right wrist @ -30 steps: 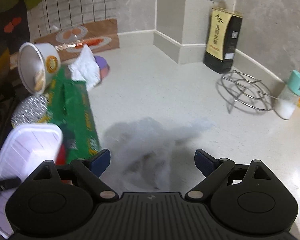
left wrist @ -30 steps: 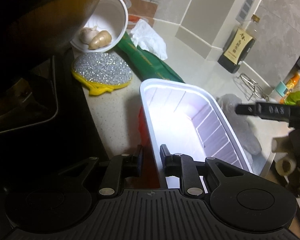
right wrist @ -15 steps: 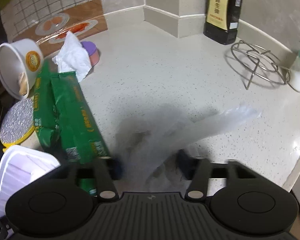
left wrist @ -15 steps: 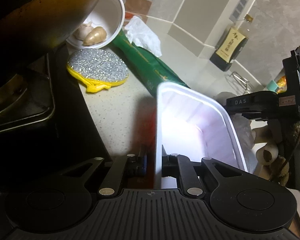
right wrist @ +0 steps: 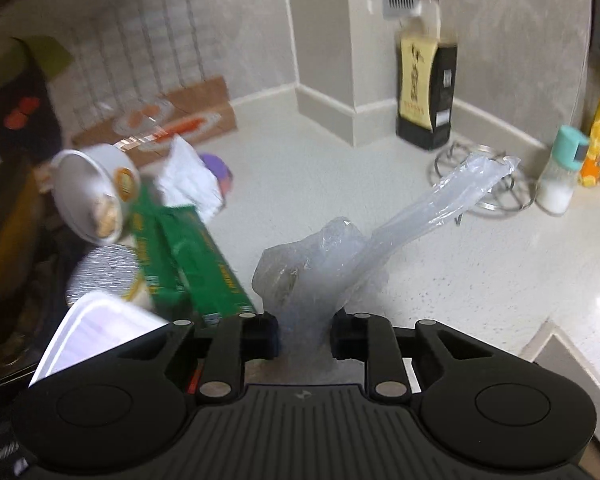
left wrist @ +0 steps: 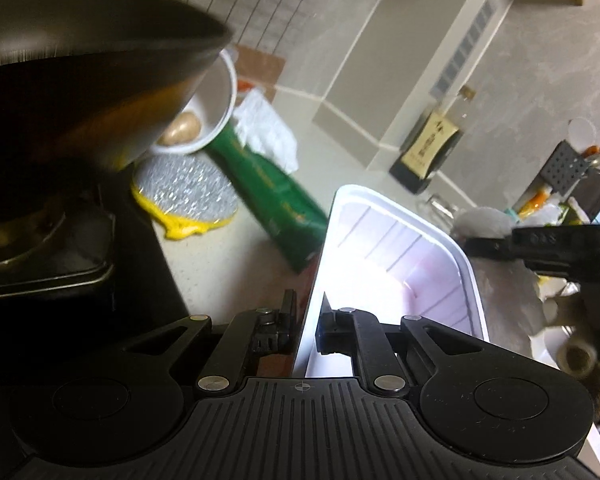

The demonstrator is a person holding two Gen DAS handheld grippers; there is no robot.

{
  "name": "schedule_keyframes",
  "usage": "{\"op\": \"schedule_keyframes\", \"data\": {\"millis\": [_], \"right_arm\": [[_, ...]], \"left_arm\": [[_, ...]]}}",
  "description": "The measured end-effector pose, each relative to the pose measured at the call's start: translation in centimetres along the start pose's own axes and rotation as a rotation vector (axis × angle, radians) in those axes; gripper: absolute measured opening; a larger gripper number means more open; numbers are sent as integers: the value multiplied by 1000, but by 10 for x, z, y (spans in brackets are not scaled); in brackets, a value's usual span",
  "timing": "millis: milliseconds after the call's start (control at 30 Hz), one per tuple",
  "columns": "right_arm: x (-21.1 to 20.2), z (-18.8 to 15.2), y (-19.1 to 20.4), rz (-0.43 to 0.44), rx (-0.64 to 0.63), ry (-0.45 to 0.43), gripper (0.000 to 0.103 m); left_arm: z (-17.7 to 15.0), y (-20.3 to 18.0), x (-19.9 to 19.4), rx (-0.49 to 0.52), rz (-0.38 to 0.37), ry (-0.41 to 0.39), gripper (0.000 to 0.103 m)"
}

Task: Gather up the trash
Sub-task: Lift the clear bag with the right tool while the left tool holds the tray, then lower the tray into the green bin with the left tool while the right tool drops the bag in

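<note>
My left gripper [left wrist: 307, 326] is shut on the near wall of a white plastic tray [left wrist: 396, 256] and holds it tilted above the counter; the tray also shows at the lower left of the right wrist view [right wrist: 96, 336]. My right gripper [right wrist: 304, 336] is shut on a crumpled clear plastic bag [right wrist: 332, 256], lifted off the counter with a long tail sticking up to the right. In the left wrist view the bag [left wrist: 500, 280] hangs just right of the tray. A crumpled white tissue [right wrist: 190, 178] and a green package [right wrist: 192, 264] lie on the counter.
A dark wok [left wrist: 80, 92] looms at the upper left over the stove. A white bowl [right wrist: 96, 196] with food scraps leans beside a glittery yellow sponge [left wrist: 184, 196]. A dark sauce bottle [right wrist: 426, 88], a wire trivet [right wrist: 488, 184] and a salt shaker [right wrist: 560, 172] stand at the back right.
My right gripper closed on the plastic bag and lifted it off the counter. My left gripper raised and tilted the tray, keeping its grip.
</note>
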State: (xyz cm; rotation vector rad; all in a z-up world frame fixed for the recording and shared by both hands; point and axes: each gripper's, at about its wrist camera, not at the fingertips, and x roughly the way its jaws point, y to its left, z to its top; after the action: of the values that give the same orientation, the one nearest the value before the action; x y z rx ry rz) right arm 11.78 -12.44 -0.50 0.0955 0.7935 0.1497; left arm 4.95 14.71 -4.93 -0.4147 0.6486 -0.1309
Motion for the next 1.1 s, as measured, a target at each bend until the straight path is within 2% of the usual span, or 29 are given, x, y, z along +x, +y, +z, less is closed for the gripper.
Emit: {"op": "schedule_keyframes", "data": {"millis": [133, 233, 333, 467, 667, 833, 967, 1100], "right_arm": [[-38, -17, -12, 26, -12, -49, 22], [-69, -42, -33, 32, -6, -69, 22], [-98, -72, -66, 25, 13, -74, 22], [-120, -119, -110, -31, 30, -58, 22], [-148, -182, -179, -78, 155, -54, 22], [-154, -246, -230, -189, 224, -23, 22], [-150, -304, -273, -265, 330, 52, 22], [-142, -352, -291, -352, 336, 133, 22]], "left_arm": [[-14, -33, -13, 14, -6, -22, 12], [-35, -65, -18, 22, -32, 4, 12], [-61, -93, -22, 39, -49, 26, 12], [-95, -115, -23, 41, -43, 85, 12], [-127, -138, -9, 93, -12, 164, 12], [-160, -156, 31, 151, -25, 282, 12], [-210, -165, 87, 175, -9, 430, 12], [-284, -156, 161, 146, 94, 618, 12]]}}
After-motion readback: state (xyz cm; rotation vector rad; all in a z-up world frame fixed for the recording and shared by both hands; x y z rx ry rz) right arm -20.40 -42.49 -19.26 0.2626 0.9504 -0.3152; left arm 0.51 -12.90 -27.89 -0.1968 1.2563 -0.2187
